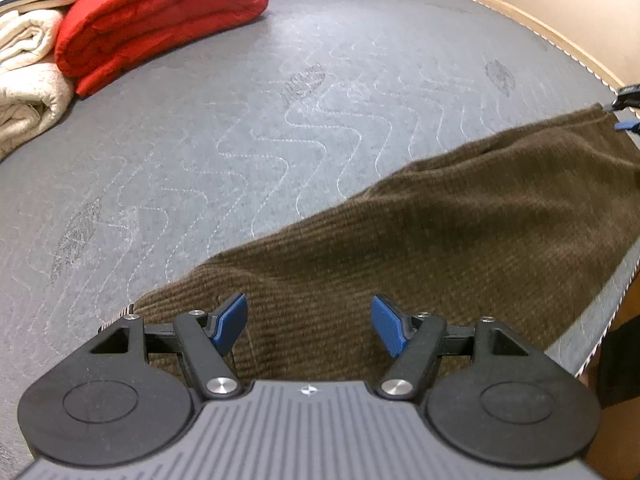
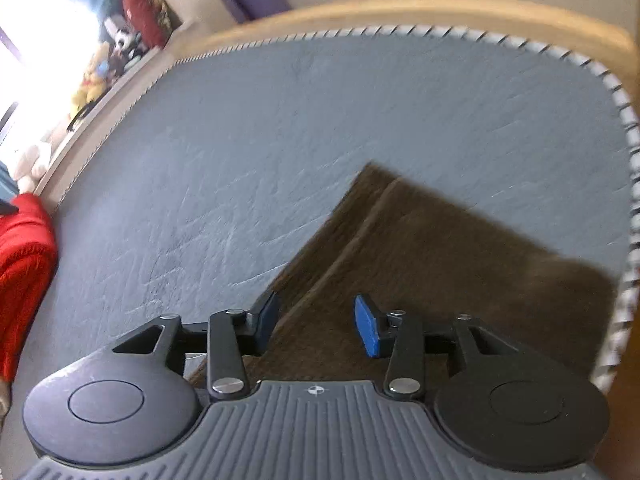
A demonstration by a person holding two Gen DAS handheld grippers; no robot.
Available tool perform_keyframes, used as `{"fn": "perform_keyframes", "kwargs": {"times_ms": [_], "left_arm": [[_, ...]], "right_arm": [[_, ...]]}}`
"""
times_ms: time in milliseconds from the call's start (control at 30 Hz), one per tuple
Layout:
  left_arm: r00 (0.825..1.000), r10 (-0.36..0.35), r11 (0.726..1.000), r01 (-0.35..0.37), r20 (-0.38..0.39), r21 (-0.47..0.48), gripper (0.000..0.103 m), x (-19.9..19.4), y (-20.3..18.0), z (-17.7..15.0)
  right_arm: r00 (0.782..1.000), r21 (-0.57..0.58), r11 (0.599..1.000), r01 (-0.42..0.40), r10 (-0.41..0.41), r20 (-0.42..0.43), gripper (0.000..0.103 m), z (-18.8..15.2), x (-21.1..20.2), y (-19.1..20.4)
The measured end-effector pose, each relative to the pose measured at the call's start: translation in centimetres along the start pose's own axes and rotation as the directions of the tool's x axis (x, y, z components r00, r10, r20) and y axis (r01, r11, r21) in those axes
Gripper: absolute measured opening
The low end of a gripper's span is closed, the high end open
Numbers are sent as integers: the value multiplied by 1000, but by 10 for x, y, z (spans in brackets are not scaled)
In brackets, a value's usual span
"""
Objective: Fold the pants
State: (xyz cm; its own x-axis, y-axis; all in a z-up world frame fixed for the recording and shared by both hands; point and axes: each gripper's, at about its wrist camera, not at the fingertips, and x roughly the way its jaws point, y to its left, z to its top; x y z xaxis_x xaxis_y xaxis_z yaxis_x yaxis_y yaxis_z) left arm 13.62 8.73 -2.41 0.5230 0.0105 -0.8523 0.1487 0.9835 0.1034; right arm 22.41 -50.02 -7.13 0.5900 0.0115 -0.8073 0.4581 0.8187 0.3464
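Note:
Brown corduroy pants [image 1: 460, 232] lie flat on the grey mattress [image 1: 240, 128], stretching from the near edge toward the far right. My left gripper [image 1: 308, 326] hovers open over their near end, its blue pads well apart with nothing pinched. The right wrist view shows the other end of the pants [image 2: 420, 256], a hem corner pointing away, blurred by motion. There my right gripper [image 2: 318, 324] stands open just above the cloth, no fabric between its pads. The right gripper's tip [image 1: 626, 114] also peeks in at the right edge of the left wrist view.
A folded red blanket [image 1: 160, 16] and cream towels [image 1: 28, 76] sit at the mattress's far left. The wooden bed frame [image 2: 400, 12] runs round the corded edge. A shelf with stuffed toys [image 2: 96, 80] stands by the bright window.

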Motion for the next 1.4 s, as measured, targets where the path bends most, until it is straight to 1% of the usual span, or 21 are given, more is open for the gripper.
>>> {"fn": "perform_keyframes", "kwargs": {"times_ms": [133, 167, 233, 300, 333, 400, 467, 500, 600, 633, 767, 833, 900, 933, 967, 1033, 1100, 1200, 1267, 1333, 1400], "left_arm": [[1000, 14, 999, -15, -4, -31, 74, 4, 4, 4], [1000, 18, 999, -18, -6, -38, 74, 5, 6, 4], [1000, 21, 999, -22, -8, -43, 74, 8, 8, 5], [999, 32, 999, -33, -9, -37, 74, 11, 8, 7], [999, 35, 999, -35, -7, -33, 74, 13, 8, 9], [999, 35, 999, -35, -4, -39, 74, 15, 8, 11], [999, 40, 998, -40, -5, -53, 74, 19, 10, 15], [999, 44, 997, -44, -2, -60, 74, 21, 12, 18], [998, 61, 995, -60, 4, -75, 74, 25, 18, 22], [998, 67, 994, -67, 4, -83, 74, 26, 21, 24], [997, 75, 991, -75, -2, -108, 74, 32, 28, 26], [997, 75, 991, -75, -10, -107, 67, 35, 31, 26], [997, 71, 991, -73, -23, -112, 43, 42, 36, 25], [996, 75, 991, -80, -54, -108, 36, 50, 41, 23], [990, 98, 989, -108, -103, -98, 19, 61, 45, 20], [943, 242, 960, -267, -229, -85, 2, 87, 64, 9], [947, 207, 956, -250, -246, -156, 3, 92, 79, 2], [951, 212, 950, -255, -226, -180, 5, 74, 74, 1], [963, 174, 954, -217, -205, -206, 12, 54, 69, -4], [968, 118, 969, -160, -221, -185, 14, 48, 66, -14], [938, 128, 979, -171, -323, -110, 7, 66, 69, -34]], "right_arm": [[993, 13, 993, 113, -113, -19, 48, 7, 32, 8], [987, 10, 987, 160, -159, -36, 44, 6, 40, 10], [978, -30, 978, 206, -207, -6, 44, 3, 45, 21], [961, -67, 959, 277, -276, 17, 29, 5, 51, 37], [952, -75, 949, 307, -305, 30, 15, 6, 51, 41], [951, -48, 951, 306, -303, 57, 2, 11, 50, 43], [950, 12, 963, 268, -266, 165, 0, 21, 34, 44], [938, 11, 962, 273, -269, 218, 0, 28, 25, 47], [873, 19, 947, 319, -302, 382, 0, 36, 6, 51], [878, 44, 958, 284, -278, 390, 0, 39, 4, 44], [944, 52, 978, 203, -209, 254, 4, 42, 21, 23], [966, 1, 987, 158, -155, 207, 5, 35, 20, 34], [980, -107, 990, 95, -74, 183, 6, 26, 18, 54], [986, -188, 981, 51, -20, 164, 7, 18, 15, 68], [990, -282, 960, 1, 40, 139, 10, 5, 10, 85], [987, -439, 892, -106, 147, 60, 14, -20, 2, 115], [976, -551, 814, -184, 217, -6, 14, -45, -7, 137], [973, -655, 725, -214, 218, -77, 14, -70, -16, 158], [976, -672, 714, -198, 209, -65, 15, -70, -29, 159], [982, -650, 742, -166, 187, -38, 19, -62, -41, 144], [990, -616, 780, -113, 138, -7, 27, -53, -50, 127]]}}
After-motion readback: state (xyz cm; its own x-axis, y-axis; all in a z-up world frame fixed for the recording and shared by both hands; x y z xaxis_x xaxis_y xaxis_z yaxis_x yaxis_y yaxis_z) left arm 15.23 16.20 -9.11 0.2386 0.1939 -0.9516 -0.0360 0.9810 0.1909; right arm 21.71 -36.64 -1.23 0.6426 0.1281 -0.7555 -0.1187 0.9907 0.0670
